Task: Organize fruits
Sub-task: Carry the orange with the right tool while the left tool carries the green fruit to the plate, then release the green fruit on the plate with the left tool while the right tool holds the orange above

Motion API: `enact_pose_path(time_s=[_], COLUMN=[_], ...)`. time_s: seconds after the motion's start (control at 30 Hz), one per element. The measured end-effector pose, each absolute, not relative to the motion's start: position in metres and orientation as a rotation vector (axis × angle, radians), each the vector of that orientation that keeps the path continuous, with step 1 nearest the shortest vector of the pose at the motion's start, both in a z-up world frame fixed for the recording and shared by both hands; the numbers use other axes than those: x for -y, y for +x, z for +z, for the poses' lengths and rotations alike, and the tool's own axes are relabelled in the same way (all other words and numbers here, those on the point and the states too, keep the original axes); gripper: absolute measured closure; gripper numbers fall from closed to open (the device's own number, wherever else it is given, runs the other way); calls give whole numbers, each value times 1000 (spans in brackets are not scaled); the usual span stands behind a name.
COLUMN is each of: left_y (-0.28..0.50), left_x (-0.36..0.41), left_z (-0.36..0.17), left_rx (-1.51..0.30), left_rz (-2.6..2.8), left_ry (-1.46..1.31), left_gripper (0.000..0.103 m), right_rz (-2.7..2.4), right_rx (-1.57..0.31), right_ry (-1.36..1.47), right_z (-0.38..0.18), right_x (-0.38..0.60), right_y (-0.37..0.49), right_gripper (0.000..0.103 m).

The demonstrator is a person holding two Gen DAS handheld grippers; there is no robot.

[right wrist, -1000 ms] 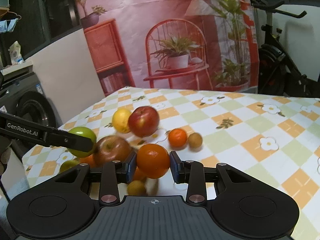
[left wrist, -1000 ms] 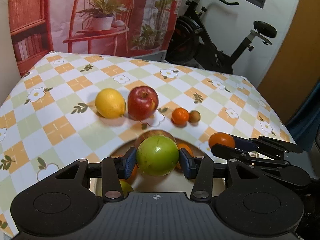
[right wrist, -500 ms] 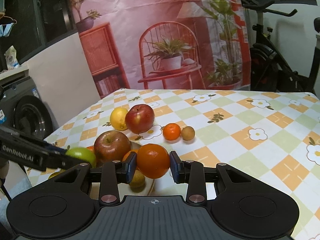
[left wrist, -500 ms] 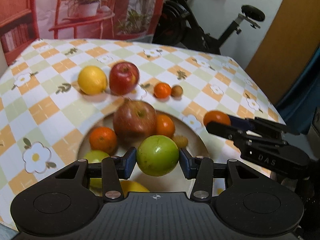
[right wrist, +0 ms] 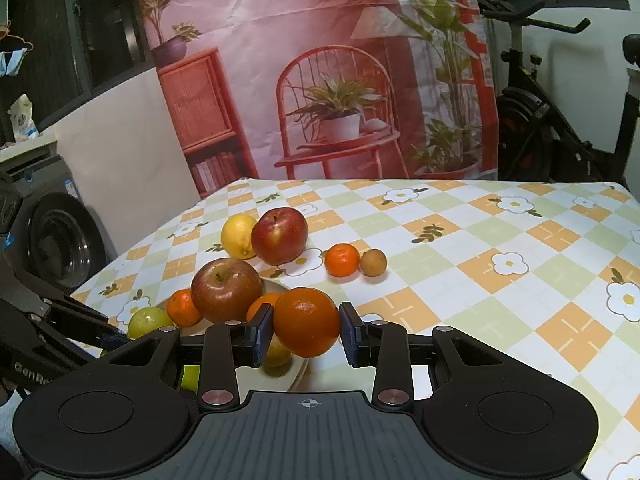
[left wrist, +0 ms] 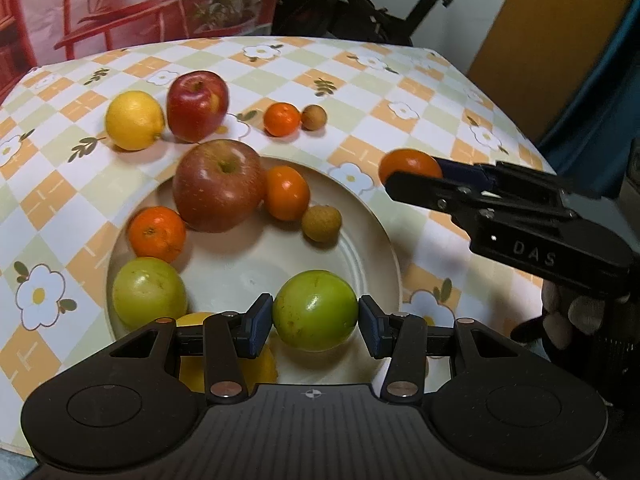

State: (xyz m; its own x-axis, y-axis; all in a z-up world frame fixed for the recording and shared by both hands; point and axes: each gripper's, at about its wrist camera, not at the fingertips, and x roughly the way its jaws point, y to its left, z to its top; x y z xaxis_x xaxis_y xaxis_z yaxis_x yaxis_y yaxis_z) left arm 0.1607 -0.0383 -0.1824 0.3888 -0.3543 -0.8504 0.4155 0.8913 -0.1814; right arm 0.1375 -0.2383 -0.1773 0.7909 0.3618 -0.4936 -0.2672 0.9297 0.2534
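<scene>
Over the plate point(left wrist: 372, 236), near its front edge: left tongs point(left wrist: 315, 320) closed on a green apple point(left wrist: 315, 310), both pads pressed to its sides, fruit clear of the dish. Off the plate's right rim: right tongs point(right wrist: 306, 330) clamped on an orange point(right wrist: 306, 321), held above the worktop point(right wrist: 480, 280). Already on the plate: a big red apple point(left wrist: 218, 190), two small oranges point(left wrist: 157, 233), a small brown fruit point(left wrist: 321, 223), a second green apple point(left wrist: 149, 293), and something yellow point(left wrist: 240, 368) half hidden under the left tongs. Lined up in a row on the worktop beyond the plate: a lemon point(left wrist: 135, 120), a red apple point(left wrist: 197, 105), a small orange point(left wrist: 282, 119), a little brown fruit point(left wrist: 313, 117). Roughly midway, by the look of it: one of each kind in the row, most of the pile on the plate. Unclear from the layout which way the sorting runs. Left to do, either way: setting down the two carried fruits, then dealing with the rest.
</scene>
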Motion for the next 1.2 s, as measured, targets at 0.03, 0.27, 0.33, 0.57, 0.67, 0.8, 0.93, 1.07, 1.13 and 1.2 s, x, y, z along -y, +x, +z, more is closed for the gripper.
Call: enact_pose_path(time_s=[0.03,0.27,0.33,0.57,0.67,0.8,0.93,1.07,1.13,1.2], left_y=[160,160,160,161,162,162,160,161,161,162], left_x=[40,46,48,48,46,36,23,10,4,-1], left_z=[-183,-188,-189,-189,-188,-180,-166,-155,-152,-149], left_rx=[-1067,-1095,-1097,-1097,-1096,-1053,-973,-905,-875,-848], left_rz=[-495,-529,-534,-543,-537,-486,-417,-337,-296,-256], left_ry=[71,92,104,101,87,51,14,-41,-70,-89], left_gripper=[54,54,54,53,53,53,53,53,53,53], right_rz=[340,337,336,336,337,337,348,378,397,421], right_rx=[-565,-570,-572,-572,-572,-573,-581,-597,-608,-619], right_ry=[174,180,184,185,184,186,187,176,165,152], right_z=[-177,-180,-181,-181,-181,-181,-183,-184,-185,-186], right_x=[238,241,241,241,242,242,240,233,229,224], right_y=[137,137,138,138,138,138,139,140,141,141], right_gripper=[71,71,71,71,71,71,71,71,71,71])
